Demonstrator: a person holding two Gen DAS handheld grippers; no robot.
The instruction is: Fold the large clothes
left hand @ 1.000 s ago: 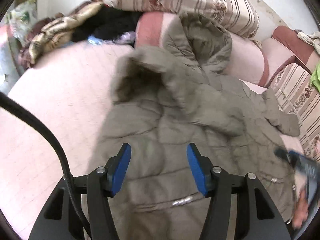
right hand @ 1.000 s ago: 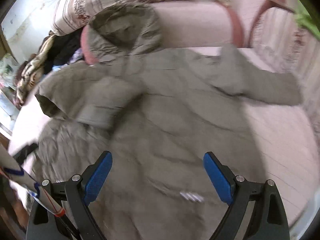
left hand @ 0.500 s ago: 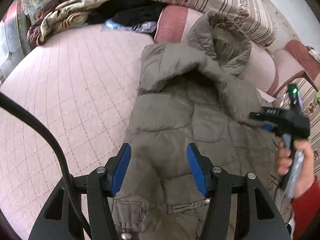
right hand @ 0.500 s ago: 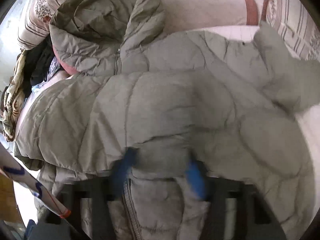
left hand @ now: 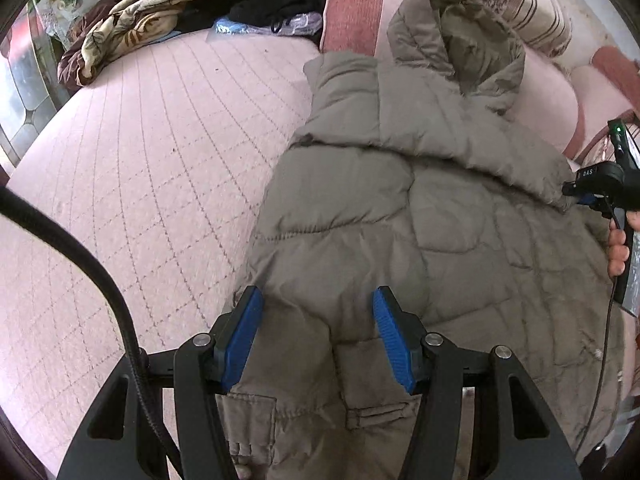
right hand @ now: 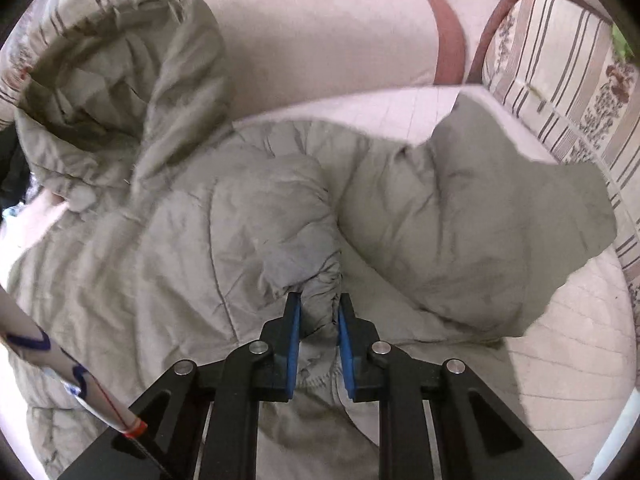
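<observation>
The coat (left hand: pixel 400 208) lies spread on the bed (left hand: pixel 140 152), hood (left hand: pixel 456 36) against the pillows, one sleeve (right hand: pixel 288 216) folded across its chest. The right gripper (right hand: pixel 319 320) pinches that sleeve's cuff; the left gripper (left hand: pixel 318 332) hovers spread over the hem, holding nothing. The puffy fabric is slippery: the cuff may slip out, or the sleeve spring back once released.

coat (left hand: pixel 400 208): matt quilted cloth | bed cover (left hand: pixel 140 152): stitched cloth | right tongs (right hand: pixel 318 320) pads: ribbed
</observation>
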